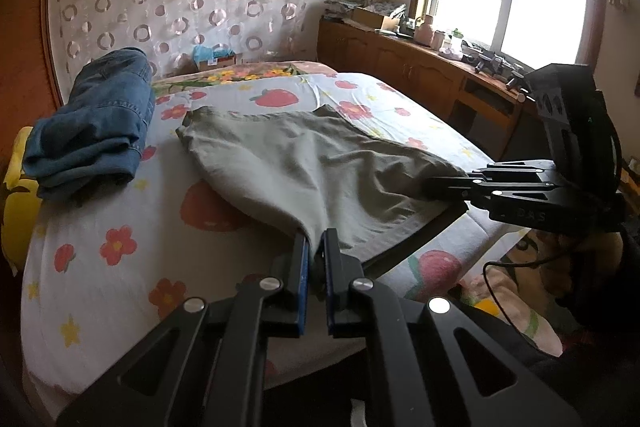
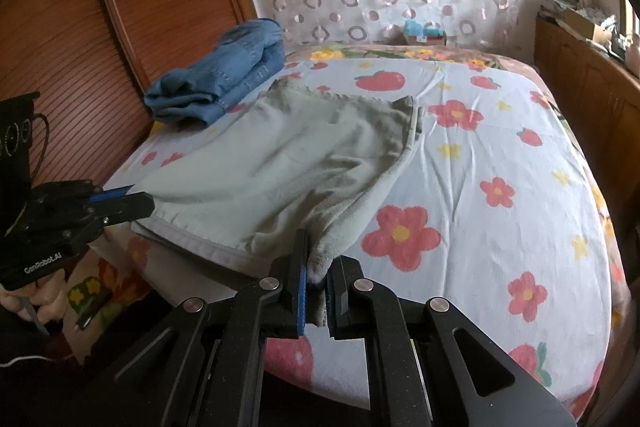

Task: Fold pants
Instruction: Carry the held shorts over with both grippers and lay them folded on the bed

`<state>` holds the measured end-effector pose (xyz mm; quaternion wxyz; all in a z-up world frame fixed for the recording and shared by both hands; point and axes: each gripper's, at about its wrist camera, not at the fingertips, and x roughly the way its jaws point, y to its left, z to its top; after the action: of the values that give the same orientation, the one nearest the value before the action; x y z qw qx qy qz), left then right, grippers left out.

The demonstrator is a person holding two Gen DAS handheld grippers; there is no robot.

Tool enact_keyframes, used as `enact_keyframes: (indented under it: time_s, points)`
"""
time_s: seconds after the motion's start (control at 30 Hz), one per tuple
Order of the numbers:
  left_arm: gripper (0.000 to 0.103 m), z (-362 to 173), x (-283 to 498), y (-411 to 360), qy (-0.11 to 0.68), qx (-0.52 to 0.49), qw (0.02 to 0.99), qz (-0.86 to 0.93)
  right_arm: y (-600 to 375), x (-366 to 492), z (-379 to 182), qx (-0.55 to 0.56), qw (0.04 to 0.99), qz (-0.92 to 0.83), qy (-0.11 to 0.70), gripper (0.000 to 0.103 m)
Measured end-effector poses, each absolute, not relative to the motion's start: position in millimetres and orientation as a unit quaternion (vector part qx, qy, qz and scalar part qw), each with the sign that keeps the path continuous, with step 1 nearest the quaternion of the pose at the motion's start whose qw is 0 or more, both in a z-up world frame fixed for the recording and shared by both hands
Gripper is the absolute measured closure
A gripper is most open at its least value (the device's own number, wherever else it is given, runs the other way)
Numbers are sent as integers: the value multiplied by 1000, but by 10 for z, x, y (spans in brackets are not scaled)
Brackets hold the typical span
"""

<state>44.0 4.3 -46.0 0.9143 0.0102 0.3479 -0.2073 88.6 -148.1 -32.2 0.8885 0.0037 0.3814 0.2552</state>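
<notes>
The grey-green pants (image 1: 304, 163) lay on the bed (image 1: 120, 227), hems nearest. The left gripper (image 1: 316, 247) and right gripper (image 2: 318, 267) each clamped a hem corner. Both should lift evenly, carrying hems toward the waistband at 12 o'clock.

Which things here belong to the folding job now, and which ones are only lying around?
In the job:
- grey-green pants
- left gripper, shut on one corner
- right gripper, shut on the other corner

Only lying around:
- folded jeans
- cardboard box on the cabinet
- blue packet by the curtain
</notes>
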Motion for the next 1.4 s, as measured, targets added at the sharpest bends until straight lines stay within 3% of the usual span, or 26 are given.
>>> enact_keyframes:
  time_s: [0.9, 1.4]
  points:
    - [100, -194, 215, 78, 319, 8, 919, -233, -1539, 546, 30, -4, 898, 274, 345, 99]
    - [100, -252, 544, 186, 315, -9, 925, -213, -1501, 764, 32, -4, 903, 268, 336, 99]
